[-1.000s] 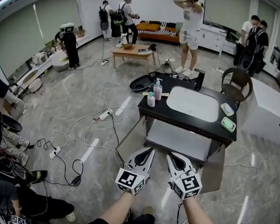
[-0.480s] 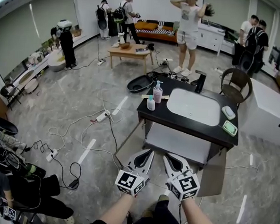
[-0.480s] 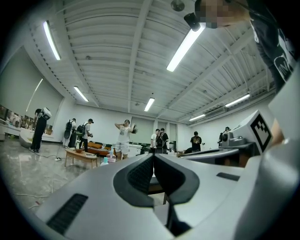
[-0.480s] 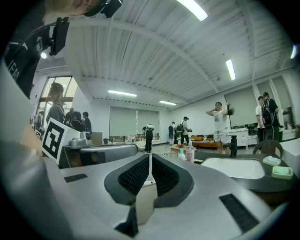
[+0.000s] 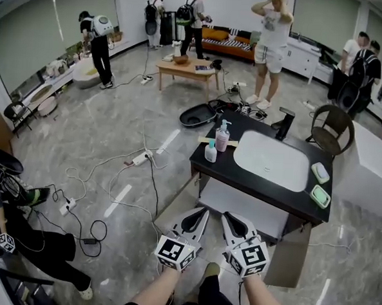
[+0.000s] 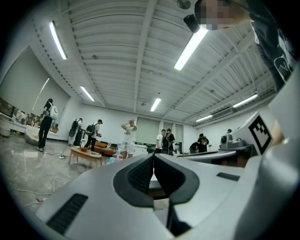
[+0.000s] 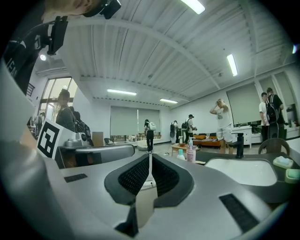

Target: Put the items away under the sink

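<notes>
Left gripper (image 5: 202, 211) and right gripper (image 5: 228, 215): jaws pressed together, nothing held, side by side just short of the vanity (image 5: 224, 165) front edge. Floor (image 5: 115, 131) extends leftward.

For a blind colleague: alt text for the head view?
The left claw and right claw, shut and empty, point at a black sink counter with a white basin; a pump bottle and a smaller bottle stand on it.

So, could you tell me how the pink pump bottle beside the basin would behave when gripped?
The pump bottle is tall and narrow, so a push near its top would probably tip it. Its smooth body may be slippery. It stands close to the small bottle, which it could knock.
</notes>
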The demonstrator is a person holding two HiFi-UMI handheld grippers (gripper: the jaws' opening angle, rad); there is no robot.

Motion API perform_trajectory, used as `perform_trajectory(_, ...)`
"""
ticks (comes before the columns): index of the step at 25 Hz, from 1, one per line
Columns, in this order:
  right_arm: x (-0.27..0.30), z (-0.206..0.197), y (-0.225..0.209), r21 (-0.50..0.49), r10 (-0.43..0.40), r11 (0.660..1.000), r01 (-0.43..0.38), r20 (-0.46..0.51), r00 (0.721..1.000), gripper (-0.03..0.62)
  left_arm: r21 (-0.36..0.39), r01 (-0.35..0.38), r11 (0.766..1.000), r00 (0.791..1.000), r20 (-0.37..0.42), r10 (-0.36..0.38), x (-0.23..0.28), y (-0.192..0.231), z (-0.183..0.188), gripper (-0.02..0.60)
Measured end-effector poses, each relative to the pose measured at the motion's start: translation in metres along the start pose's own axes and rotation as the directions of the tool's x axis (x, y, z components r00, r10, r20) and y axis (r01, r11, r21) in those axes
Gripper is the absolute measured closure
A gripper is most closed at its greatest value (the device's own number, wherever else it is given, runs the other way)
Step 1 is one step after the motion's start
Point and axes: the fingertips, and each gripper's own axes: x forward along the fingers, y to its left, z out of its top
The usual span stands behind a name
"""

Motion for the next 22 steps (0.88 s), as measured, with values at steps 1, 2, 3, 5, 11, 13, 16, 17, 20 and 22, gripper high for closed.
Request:
perform_trajectory(1, 0.006, -0.001, -0.003, -0.004, 0.011, 1.000, -0.011, -0.005, 1.000, 0.556, -0.002, -0.004, 1.000, 1.000, 0.001, 0.004, 0.006, 0.005, -0.001, 0.571)
perform_trajectory(2, 0.013, -0.002, -0.006, -0.008, 0.021, 1.000, -0.021, -0.010, 1.000, 0.556, -0.004, -0.008, 1.000, 1.000, 0.001, 0.008, 0.012, 0.010, -0.002, 0.572)
perform_trajectory(3, 0.020, -0.002, -0.009, -0.009, 0.029, 1.000, -0.029, -0.013, 0.999, 0.556, -0.005, -0.011, 1.000, 1.000, 0.000, 0.011, 0.019, 0.016, -0.003, 0.571)
perform_trajectory(5, 0.033, -0.003, -0.018, -0.008, 0.042, 0.999, -0.042, -0.016, 0.999, 0.555, -0.006, -0.021, 1.000, 1.000, -0.004, 0.021, 0.031, 0.027, -0.005, 0.571)
perform_trajectory(11, 0.065, -0.003, -0.042, -0.011, 0.078, 0.997, -0.078, -0.026, 0.997, 0.556, -0.015, -0.048, 0.999, 0.999, -0.005, 0.048, 0.064, 0.051, -0.009, 0.571)
perform_trajectory(13, 0.075, -0.003, -0.049, -0.011, 0.091, 0.996, -0.092, -0.028, 0.995, 0.556, -0.019, -0.053, 0.998, 0.999, -0.007, 0.053, 0.074, 0.058, -0.012, 0.571)
perform_trajectory(16, 0.086, -0.009, -0.060, -0.013, 0.109, 0.994, -0.109, -0.042, 0.993, 0.554, -0.028, -0.059, 0.998, 0.998, -0.013, 0.058, 0.088, 0.066, -0.019, 0.571)
perform_trajectory(17, 0.089, -0.012, -0.063, -0.013, 0.114, 0.993, -0.115, -0.049, 0.992, 0.554, -0.031, -0.061, 0.998, 0.998, -0.014, 0.061, 0.091, 0.068, -0.021, 0.571)
perform_trajectory(20, 0.099, -0.014, -0.069, -0.016, 0.126, 0.992, -0.128, -0.077, 0.989, 0.554, -0.037, -0.069, 0.997, 0.998, -0.012, 0.069, 0.100, 0.077, -0.023, 0.571)
perform_trajectory(22, 0.105, -0.015, -0.073, -0.015, 0.137, 0.990, -0.139, -0.066, 0.988, 0.554, -0.039, -0.073, 0.997, 0.997, -0.010, 0.073, 0.105, 0.081, -0.023, 0.571)
